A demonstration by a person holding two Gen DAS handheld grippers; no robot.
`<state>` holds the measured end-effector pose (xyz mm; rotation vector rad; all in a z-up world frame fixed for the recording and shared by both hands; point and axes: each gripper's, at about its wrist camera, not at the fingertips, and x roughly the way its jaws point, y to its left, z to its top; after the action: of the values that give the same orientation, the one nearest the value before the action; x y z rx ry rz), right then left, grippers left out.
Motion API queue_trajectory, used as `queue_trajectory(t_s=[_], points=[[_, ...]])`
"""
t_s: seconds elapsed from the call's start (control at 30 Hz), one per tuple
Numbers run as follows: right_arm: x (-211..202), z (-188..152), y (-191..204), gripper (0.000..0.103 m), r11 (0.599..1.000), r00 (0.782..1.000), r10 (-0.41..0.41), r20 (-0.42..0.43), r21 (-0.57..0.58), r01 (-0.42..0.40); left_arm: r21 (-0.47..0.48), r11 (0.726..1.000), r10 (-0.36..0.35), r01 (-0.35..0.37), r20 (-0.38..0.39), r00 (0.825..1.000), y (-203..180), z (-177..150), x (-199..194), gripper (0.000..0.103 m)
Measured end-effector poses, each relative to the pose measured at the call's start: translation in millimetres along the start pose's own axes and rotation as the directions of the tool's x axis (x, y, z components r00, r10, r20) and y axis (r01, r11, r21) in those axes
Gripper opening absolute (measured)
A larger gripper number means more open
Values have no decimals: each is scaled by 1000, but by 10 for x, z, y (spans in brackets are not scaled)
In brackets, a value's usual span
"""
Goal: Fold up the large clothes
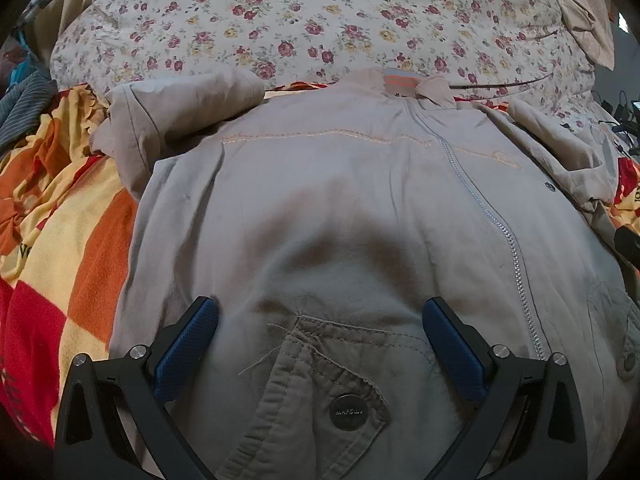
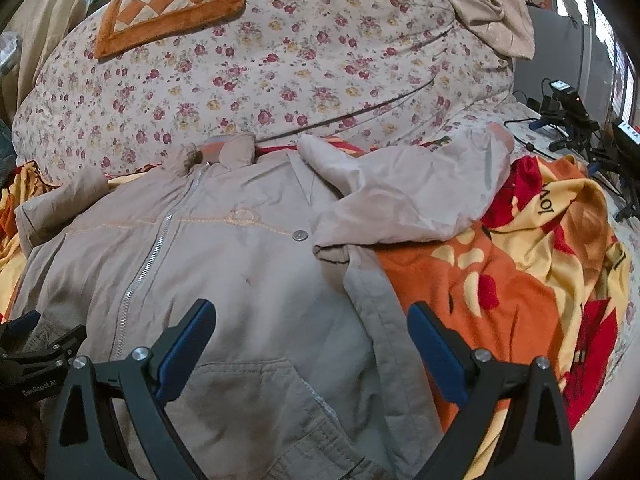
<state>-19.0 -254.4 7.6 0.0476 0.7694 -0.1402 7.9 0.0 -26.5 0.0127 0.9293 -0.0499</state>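
Observation:
A beige zip-up jacket [image 1: 320, 184] lies face up on the bed, collar away from me, zipper [image 1: 496, 220] closed. Its left sleeve [image 1: 176, 108] is bunched by the shoulder. In the right wrist view the jacket [image 2: 248, 272] shows its other sleeve [image 2: 404, 196] folded across the chest. My left gripper [image 1: 320, 312] hovers open over the lower front, above a flap pocket with a metal snap [image 1: 347, 406]. My right gripper [image 2: 312, 320] is open over the jacket's right side edge. The left gripper [image 2: 36, 344] also shows at the left edge of that view.
An orange, yellow and red blanket [image 2: 520, 272] lies under the jacket, seen also at the left [image 1: 52, 248]. A floral duvet [image 1: 304, 20] is piled behind. An orange checked cushion [image 2: 172, 4] rests on it. Black electronics and cables [image 2: 576, 120] sit at the right.

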Motion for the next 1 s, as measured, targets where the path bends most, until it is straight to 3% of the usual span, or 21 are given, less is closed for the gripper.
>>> queue_trajectory(t_s=[1.0], points=[[-9, 8, -13, 99, 1000, 1000, -3, 8, 5, 3, -12, 1000, 4, -3, 22, 1000, 20, -13, 4, 95]])
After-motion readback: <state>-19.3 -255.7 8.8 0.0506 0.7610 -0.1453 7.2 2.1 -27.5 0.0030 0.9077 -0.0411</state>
